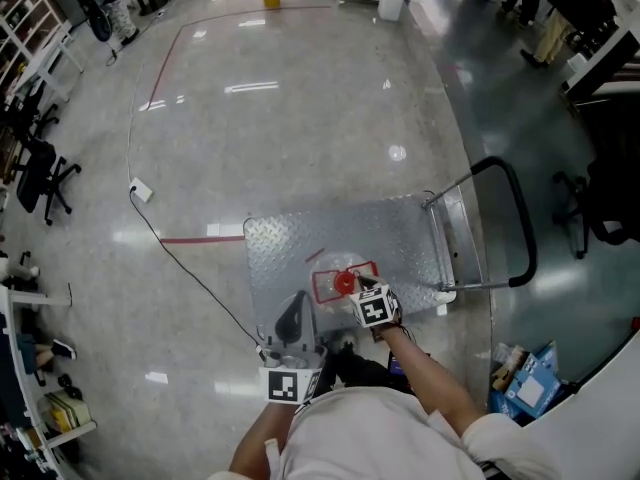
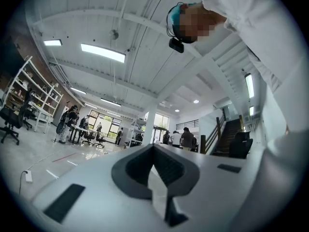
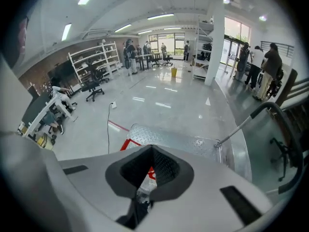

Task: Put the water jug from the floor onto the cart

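Water jug (image 1: 345,283): clear body, red cap, stands on cart (image 1: 400,233) deck, toward deck's 6 o'clock edge. Right gripper (image 1: 365,294) just at jug's 4 o'clock, jaws closed on nothing. Left gripper (image 1: 294,314) at 7 o'clock, jaws together, empty. We judge jug heavy if full, smooth-walled, contents sloshing; best hold is neck under cap.

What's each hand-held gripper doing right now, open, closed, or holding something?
Left hand-held gripper: closed, nothing between its jaws.
Right hand-held gripper: closed, nothing held.
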Available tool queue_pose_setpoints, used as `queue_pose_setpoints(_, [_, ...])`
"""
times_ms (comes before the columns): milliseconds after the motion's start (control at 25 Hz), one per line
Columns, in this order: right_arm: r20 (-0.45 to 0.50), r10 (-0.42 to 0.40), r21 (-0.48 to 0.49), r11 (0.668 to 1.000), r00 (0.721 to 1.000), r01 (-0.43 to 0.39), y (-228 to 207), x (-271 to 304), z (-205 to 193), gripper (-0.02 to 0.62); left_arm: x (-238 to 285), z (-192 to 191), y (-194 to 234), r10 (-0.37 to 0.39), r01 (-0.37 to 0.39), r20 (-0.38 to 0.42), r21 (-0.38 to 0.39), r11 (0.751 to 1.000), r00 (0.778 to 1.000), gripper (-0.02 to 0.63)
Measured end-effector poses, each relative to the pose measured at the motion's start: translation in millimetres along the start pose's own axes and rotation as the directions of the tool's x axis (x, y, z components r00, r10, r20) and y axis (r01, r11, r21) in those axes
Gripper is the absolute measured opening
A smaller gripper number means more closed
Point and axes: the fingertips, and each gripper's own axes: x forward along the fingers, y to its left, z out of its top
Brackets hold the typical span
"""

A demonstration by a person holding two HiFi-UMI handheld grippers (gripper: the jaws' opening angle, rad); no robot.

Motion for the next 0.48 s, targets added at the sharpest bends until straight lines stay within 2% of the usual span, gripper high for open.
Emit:
queue_pose_setpoints(120, [0.109,0.002,0.002,1.000,0.994,-0.002,0.9,-29.1,15.0,0.011,-0.9,8.4,-7.4,-0.006,0.006,0.007,0.004,1.000,1.000,0.003])
queue_pose_setpoints(240, [0.270,-0.007,-0.020,1.000,0.963,0.013,4.6,-79.1,46.4,0.011,0.1,21.1,-15.3,-0.014,0.014,0.031,0.006,1.000,0.999,0.003])
queue_pose_setpoints(320, [0.398,-0.007,-0.031,0.999,0.917,0.021,9.7,-117.8,71.5,0.011,0.7,27.7,-20.4,-0.027,0.027,0.038,0.013,1.000,0.999,0.003])
queue_pose_setpoints(480, [0.597,0.004,-0.044,0.999,0.803,0.028,20.6,-185.6,108.9,0.011,1.9,39.4,-28.5,-0.053,0.052,0.050,0.025,0.998,0.997,0.003])
